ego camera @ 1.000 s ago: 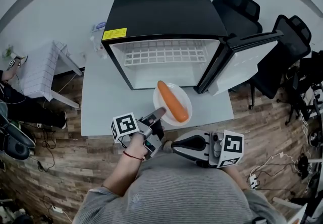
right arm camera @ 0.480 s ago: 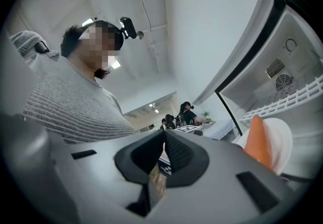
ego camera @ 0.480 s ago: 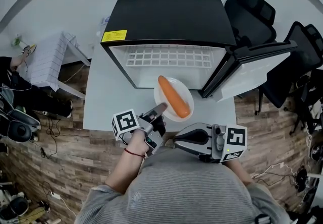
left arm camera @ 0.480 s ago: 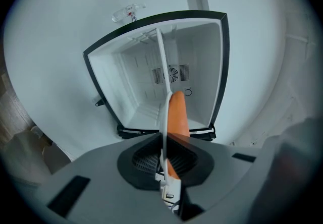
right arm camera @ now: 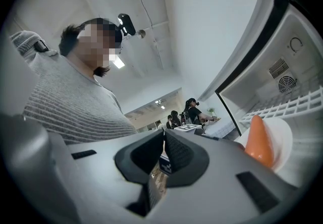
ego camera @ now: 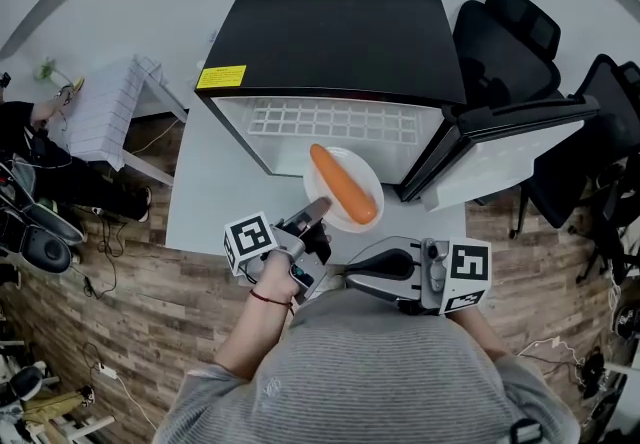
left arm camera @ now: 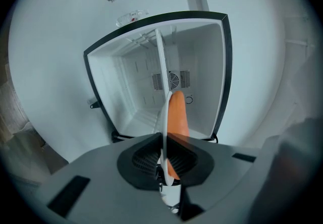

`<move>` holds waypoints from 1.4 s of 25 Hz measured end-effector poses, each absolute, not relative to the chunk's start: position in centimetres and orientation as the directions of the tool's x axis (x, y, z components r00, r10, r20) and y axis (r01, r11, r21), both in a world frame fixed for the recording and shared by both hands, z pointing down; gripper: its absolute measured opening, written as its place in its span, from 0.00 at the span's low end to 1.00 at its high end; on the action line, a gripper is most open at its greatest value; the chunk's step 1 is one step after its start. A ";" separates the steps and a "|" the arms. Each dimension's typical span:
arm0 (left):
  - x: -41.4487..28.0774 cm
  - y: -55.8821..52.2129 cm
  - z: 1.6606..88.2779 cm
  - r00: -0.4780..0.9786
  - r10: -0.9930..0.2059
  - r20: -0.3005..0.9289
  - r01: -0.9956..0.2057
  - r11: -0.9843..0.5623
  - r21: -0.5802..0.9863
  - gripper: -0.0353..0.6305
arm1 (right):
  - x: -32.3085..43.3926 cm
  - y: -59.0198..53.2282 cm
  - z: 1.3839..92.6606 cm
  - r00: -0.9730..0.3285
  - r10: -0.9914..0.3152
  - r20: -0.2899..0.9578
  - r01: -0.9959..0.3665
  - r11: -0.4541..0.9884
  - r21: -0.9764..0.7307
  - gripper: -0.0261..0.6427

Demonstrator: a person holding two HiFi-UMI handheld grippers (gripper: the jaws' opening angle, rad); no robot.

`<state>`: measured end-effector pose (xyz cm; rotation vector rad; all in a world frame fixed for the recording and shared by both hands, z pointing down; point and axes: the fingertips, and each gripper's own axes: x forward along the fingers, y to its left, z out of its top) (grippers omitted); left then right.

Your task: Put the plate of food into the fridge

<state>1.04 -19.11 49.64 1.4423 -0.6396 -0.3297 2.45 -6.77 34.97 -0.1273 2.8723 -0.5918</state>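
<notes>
A white plate (ego camera: 362,175) with a carrot (ego camera: 343,184) on it hangs just in front of the open black fridge (ego camera: 330,32). My left gripper (ego camera: 318,210) is shut on the plate's near rim. In the left gripper view the plate (left arm camera: 162,117) stands edge-on between the jaws, the carrot (left arm camera: 176,112) beside it and the white fridge interior (left arm camera: 136,87) straight behind. My right gripper (ego camera: 352,275) is held close to the person's body, pointing left, shut with nothing in it. The right gripper view catches the carrot (right arm camera: 257,140) and plate (right arm camera: 280,137) at its right.
The fridge door (ego camera: 500,147) swings open to the right. A white wire shelf (ego camera: 330,119) lies inside the fridge. The fridge stands on a grey table (ego camera: 220,202). Black office chairs (ego camera: 500,42) stand at the back right, a white rack (ego camera: 105,117) at the left.
The left gripper has carried the plate and carrot a little closer to the fridge opening. The right gripper has shifted along with the body, still shut.
</notes>
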 end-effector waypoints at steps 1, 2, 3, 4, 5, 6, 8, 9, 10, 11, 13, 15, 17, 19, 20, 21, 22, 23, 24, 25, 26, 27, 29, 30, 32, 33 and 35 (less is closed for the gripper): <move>1.0 -19.4 49.6 0.786 -0.583 0.208 -0.166 0.125 0.978 0.10 | 2.6 -6.9 35.0 -0.975 -0.121 -0.185 -0.037 0.915 -0.401 0.06; 1.0 -19.7 49.6 0.779 -0.592 0.208 -0.166 0.126 0.978 0.10 | 2.7 -7.1 35.0 -0.975 -0.116 -0.187 -0.032 0.915 -0.403 0.06; 0.9 -20.0 49.5 0.773 -0.600 0.207 -0.165 0.125 0.978 0.10 | 2.9 -7.2 35.1 -0.976 -0.112 -0.189 -0.027 0.914 -0.405 0.06; 0.9 -20.3 49.3 0.767 -0.608 0.205 -0.164 0.123 0.979 0.10 | 3.0 -7.4 35.2 -0.976 -0.108 -0.190 -0.022 0.913 -0.406 0.06; 0.8 -20.6 49.2 0.761 -0.616 0.202 -0.163 0.120 0.979 0.10 | 3.1 -7.5 35.2 -0.976 -0.104 -0.189 -0.018 0.913 -0.408 0.06; 0.8 -20.9 49.0 0.756 -0.623 0.200 -0.163 0.117 0.980 0.10 | 3.2 -7.6 35.3 -0.977 -0.100 -0.188 -0.014 0.912 -0.411 0.06; 0.6 -21.5 48.8 0.746 -0.635 0.200 -0.166 0.113 0.980 0.10 | 3.3 -7.7 35.5 -0.978 -0.090 -0.188 -0.004 0.910 -0.415 0.06; 0.5 -21.9 48.8 0.742 -0.640 0.201 -0.168 0.112 0.979 0.10 | 3.3 -7.8 35.5 -0.978 -0.085 -0.189 0.001 0.909 -0.416 0.06; 0.5 -22.2 48.8 0.737 -0.645 0.202 -0.170 0.113 0.979 0.10 | 3.3 -7.9 35.5 -0.979 -0.080 -0.188 0.005 0.909 -0.416 0.06; 0.4 -22.5 48.8 0.733 -0.648 0.204 -0.171 0.115 0.979 0.10 | 3.4 -7.9 35.5 -0.979 -0.076 -0.187 0.009 0.909 -0.417 0.06; 0.4 -23.1 48.9 0.726 -0.655 0.208 -0.173 0.118 0.978 0.10 | 3.4 -8.0 35.5 -0.980 -0.068 -0.185 0.016 0.908 -0.418 0.06; 0.4 -23.7 49.0 0.719 -0.662 0.211 -0.175 0.121 0.977 0.10 | 3.5 -8.0 35.6 -0.981 -0.062 -0.184 0.021 0.908 -0.419 0.06; 0.5 -24.4 49.1 0.713 -0.669 0.212 -0.177 0.122 0.977 0.10 | 3.7 -8.2 35.7 -0.982 -0.060 -0.181 0.023 0.907 -0.421 0.06; 0.7 -25.0 49.2 0.709 -0.672 0.215 -0.179 0.123 0.976 0.10 | 3.9 -8.4 35.8 -0.982 -0.059 -0.180 0.023 0.906 -0.424 0.06; 0.8 -25.2 49.2 0.708 -0.672 0.216 -0.178 0.126 0.976 0.10 | 4.0 -8.5 35.8 -0.982 -0.060 -0.181 0.023 0.905 -0.424 0.06; 0.9 -25.4 49.2 0.708 -0.672 0.217 -0.176 0.130 0.976 0.10 | 4.0 -8.5 35.8 -0.982 -0.060 -0.181 0.023 0.905 -0.425 0.06; 1.1 -25.6 49.2 0.707 -0.672 0.219 -0.175 0.134 0.975 0.10 | 4.1 -8.5 35.8 -0.982 -0.060 -0.181 0.023 0.905 -0.426 0.06; 1.2 -25.7 49.3 0.706 -0.673 0.221 -0.175 0.137 0.975 0.10 | 4.1 -8.6 35.7 -0.982 -0.060 -0.181 0.023 0.904 -0.426 0.06; 1.3 -25.9 49.3 0.704 -0.674 0.224 -0.175 0.141 0.974 0.10 | 4.2 -8.6 35.7 -0.981 -0.061 -0.182 0.023 0.904 -0.427 0.06; 1.4 -26.0 49.4 0.701 -0.676 0.227 -0.177 0.144 0.974 0.10 | 4.2 -8.7 35.7 -0.981 -0.061 -0.184 0.024 0.903 -0.428 0.06; 1.5 -26.2 49.4 0.697 -0.679 0.231 -0.178 0.147 0.973 0.10 | 4.3 -8.8 35.7 -0.981 -0.063 -0.186 0.024 0.903 -0.429 0.06; 1.6 -26.4 49.4 0.693 -0.682 0.233 -0.179 0.151 0.972 0.10 | 4.5 -8.9 35.7 -0.980 -0.064 -0.186 0.023 0.902 -0.430 0.06; 1.7 -26.9 49.4 0.683 -0.692 0.236 -0.175 0.158 0.972 0.10 | 4.7 -9.1 35.8 -0.980 -0.067 -0.186 0.021 0.902 -0.432 0.06; 1.8 -27.2 49.4 0.676 -0.698 0.236 -0.171 0.162 0.972 0.10 | 4.7 -9.2 35.8 -0.980 -0.068 -0.186 0.019 0.902 -0.432 0.06; 1.8 -27.7 49.4 0.663 -0.710 0.236 -0.166 0.168 0.972 0.10 | 4.8 -9.3 35.9 -0.980 -0.071 -0.187 0.017 0.901 -0.433 0.06; 1.9 -28.0 49.4 0.659 -0.714 0.236 -0.164 0.171 0.972 0.11 | 4.9 -9.4 35.9 -0.980 -0.072 -0.188 0.017 0.902 -0.432 0.06; 2.0 -28.5 49.4 0.654 -0.719 0.236 -0.161 0.173 0.972 0.11 | 4.9 -9.5 35.8 -0.979 -0.073 -0.188 0.015 0.902 -0.431 0.06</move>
